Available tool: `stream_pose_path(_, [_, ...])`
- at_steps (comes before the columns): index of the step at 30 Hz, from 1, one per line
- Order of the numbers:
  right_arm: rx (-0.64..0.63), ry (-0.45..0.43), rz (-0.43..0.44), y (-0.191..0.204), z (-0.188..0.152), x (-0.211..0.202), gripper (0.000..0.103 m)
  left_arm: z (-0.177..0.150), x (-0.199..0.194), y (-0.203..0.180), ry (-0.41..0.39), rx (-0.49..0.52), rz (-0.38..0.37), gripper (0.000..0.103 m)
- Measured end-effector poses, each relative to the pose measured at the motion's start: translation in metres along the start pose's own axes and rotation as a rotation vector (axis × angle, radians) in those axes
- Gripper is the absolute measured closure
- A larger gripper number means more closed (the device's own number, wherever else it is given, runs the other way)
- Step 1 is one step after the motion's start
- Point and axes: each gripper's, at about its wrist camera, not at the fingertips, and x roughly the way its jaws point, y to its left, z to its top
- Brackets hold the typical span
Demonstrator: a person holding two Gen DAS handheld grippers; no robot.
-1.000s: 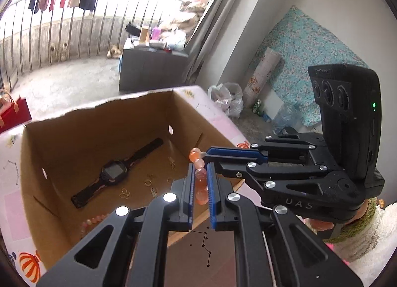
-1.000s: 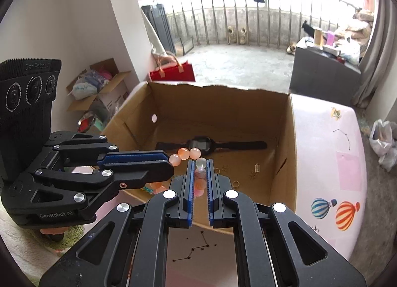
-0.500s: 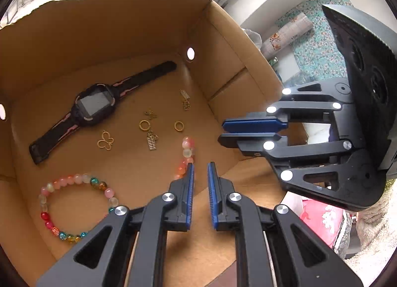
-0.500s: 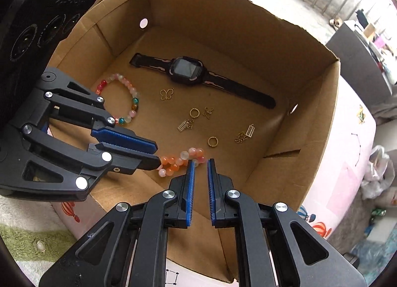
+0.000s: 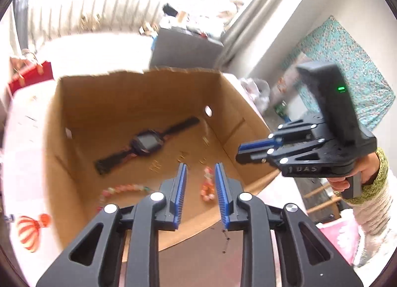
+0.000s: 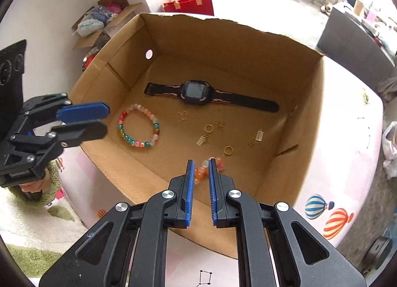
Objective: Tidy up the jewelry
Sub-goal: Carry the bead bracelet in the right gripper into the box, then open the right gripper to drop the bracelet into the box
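An open cardboard box holds a black watch, a multicoloured bead bracelet, small gold rings and charms and an orange-pink bead bracelet lying on the floor by the near wall. My right gripper hangs just above that bracelet, jaws a narrow gap apart, gripping nothing. My left gripper is over the near edge with its jaws opening; nothing is between them, and the orange bracelet lies on the floor below. From the right wrist, the left gripper is outside the box's left wall.
The box stands on a pink cover printed with balloons. A red bag and a box of clutter are on the floor beyond. A hand in a knitted sleeve holds the right gripper over the box's right wall.
Both grippers carried the orange bracelet over the near wall into the box and let it go onto the floor. The left gripper then drew back and its jaws widened.
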Motion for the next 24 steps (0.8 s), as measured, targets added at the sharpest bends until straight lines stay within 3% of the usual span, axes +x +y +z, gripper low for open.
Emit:
stream_pose_path(4, [-0.029,0.142,0.026,0.011,0.024,0.031,0.075,-0.007,-0.029,0.009,-0.090,-0.001,0.136,0.068])
stream_pose_path(9, [0.029,0.358,0.017,0.004,0.043,0.076,0.074,-0.022,-0.048,0.019,-0.127,-0.039,0.178,0.068])
stream_pose_path(12, [0.083,0.436,0.004,-0.005,0.047,0.091,0.074,-0.030,-0.055,0.022,-0.137,-0.048,0.188,0.067])
stream_pose_path(19, [0.135,0.484,-0.031,-0.012,0.051,0.101,0.078,-0.041,-0.072,0.033,-0.168,-0.062,0.215,0.061])
stream_pose_path(21, [0.138,0.478,-0.038,-0.013,0.050,0.101,0.089,-0.046,-0.077,0.035,-0.175,-0.072,0.218,0.060])
stream_pose_path(24, [0.151,0.468,-0.035,-0.013,0.044,0.098,0.095,-0.050,-0.082,0.041,-0.182,-0.094,0.228,0.060])
